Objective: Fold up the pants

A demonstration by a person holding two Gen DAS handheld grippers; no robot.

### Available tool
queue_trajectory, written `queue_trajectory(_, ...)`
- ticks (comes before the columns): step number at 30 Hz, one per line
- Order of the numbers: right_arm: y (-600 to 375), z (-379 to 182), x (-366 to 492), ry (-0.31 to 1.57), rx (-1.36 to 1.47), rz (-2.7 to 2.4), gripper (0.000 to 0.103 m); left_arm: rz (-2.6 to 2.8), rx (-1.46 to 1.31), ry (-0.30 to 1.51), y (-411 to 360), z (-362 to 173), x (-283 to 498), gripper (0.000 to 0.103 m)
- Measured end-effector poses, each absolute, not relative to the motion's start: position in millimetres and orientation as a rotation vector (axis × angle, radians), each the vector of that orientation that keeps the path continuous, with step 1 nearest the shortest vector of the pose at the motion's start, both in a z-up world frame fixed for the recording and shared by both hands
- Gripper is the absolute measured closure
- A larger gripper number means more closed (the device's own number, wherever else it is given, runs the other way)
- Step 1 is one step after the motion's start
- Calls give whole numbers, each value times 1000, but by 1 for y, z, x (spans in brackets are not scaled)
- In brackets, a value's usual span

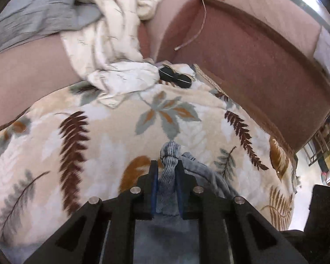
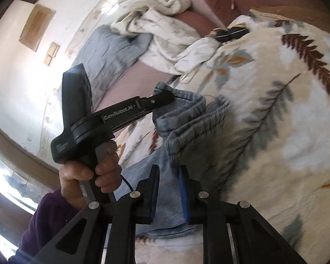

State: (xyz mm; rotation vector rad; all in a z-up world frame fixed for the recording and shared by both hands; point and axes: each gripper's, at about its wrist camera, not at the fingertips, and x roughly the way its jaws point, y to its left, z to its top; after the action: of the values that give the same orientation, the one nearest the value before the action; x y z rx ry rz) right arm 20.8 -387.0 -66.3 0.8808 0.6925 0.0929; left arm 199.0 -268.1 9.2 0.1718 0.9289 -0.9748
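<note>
Left gripper [image 1: 166, 171] and right gripper [image 2: 169, 176] both clamped on pants [image 2: 187, 118] edge. Best lifted level, spread taut above leaf-print blanket [image 1: 112, 136].

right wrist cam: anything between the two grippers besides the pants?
No. In the right wrist view only bunched blue-grey ribbed pants span from the left gripper to the right gripper; both clamp that fabric above the leaf-print blanket.

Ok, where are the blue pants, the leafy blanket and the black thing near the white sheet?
Blue-grey ribbed pants [image 2: 187, 118], right wrist view, on the bunched fabric.
Cream leaf-print fleece blanket [image 1: 112, 145], left wrist view, on a bare patch.
Small black object [image 1: 176, 77], left wrist view, on its middle.
</note>
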Motion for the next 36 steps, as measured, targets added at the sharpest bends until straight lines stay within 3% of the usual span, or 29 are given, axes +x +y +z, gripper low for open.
queue_trajectory(8,-354,-60,28,724,833,155,84,-942,89,900,-197,28,196,89)
queue_trajectory(13,-399,-77,19,730,1014,58,80,-918,136,917,-194,24,191,89)
queue_trajectory(15,-422,-86,7,725,1118,16,60,-909,148,929,-206,21,193,84)
queue_trajectory(16,-433,-92,-1,713,1170,-5,47,-912,148,943,-212,18,194,75)
queue_trajectory(17,-440,-95,-6,703,1202,-25,45,-911,145,956,-219,16,197,60)
queue_trajectory(19,-455,-104,-15,715,1250,-35,45,-898,147,965,-236,10,202,49)
queue_trajectory(27,-481,-136,-19,796,1387,-84,43,-898,224,1032,-301,-18,216,49)
queue_trajectory(31,-479,-144,-6,823,1376,-92,38,-886,282,1075,-315,-35,218,49)
queue_trajectory(34,-476,-139,0,806,1361,-99,27,-896,271,1127,-317,-46,221,49)
queue_trajectory(36,-473,-137,6,788,1355,-103,27,-899,286,1134,-321,-51,217,49)
